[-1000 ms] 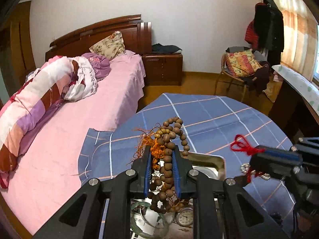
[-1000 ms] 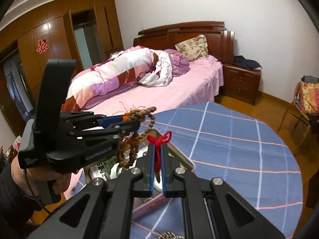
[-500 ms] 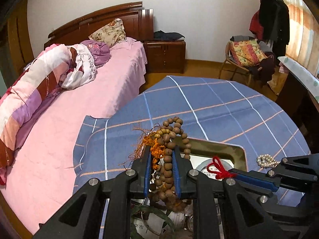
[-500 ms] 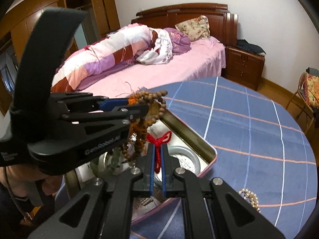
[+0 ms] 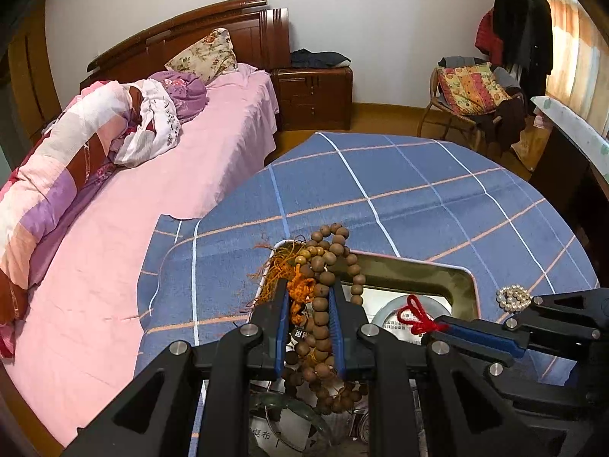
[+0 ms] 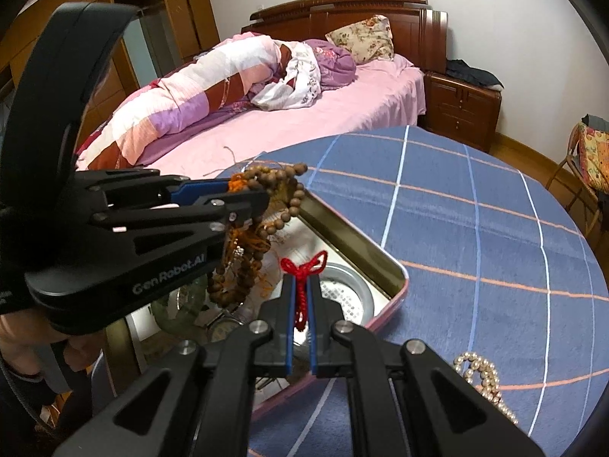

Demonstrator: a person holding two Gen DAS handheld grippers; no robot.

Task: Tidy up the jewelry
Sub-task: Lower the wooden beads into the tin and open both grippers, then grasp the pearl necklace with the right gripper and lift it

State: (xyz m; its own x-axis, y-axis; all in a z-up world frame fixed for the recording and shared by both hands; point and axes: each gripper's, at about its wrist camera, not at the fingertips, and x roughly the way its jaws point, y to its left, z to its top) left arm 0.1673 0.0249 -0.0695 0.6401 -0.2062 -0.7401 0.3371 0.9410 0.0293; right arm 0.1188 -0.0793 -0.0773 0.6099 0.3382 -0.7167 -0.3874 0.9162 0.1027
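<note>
- While both hang over the open tin point(image 6: 384, 257) on the table point(image 6: 475, 228), the left gripper point(image 5: 309, 293) clamps wooden beads point(image 5: 323, 304).
- Right gripper point(image 6: 300, 285) pinches the red cord point(image 6: 302, 270).
- Pearl strand point(image 5: 514, 297) lies beside the tin.

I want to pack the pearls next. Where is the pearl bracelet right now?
The pearl bracelet lies on the blue checked tablecloth, just outside the tin box. In the right wrist view it shows at lower right, beside the right gripper.
</note>
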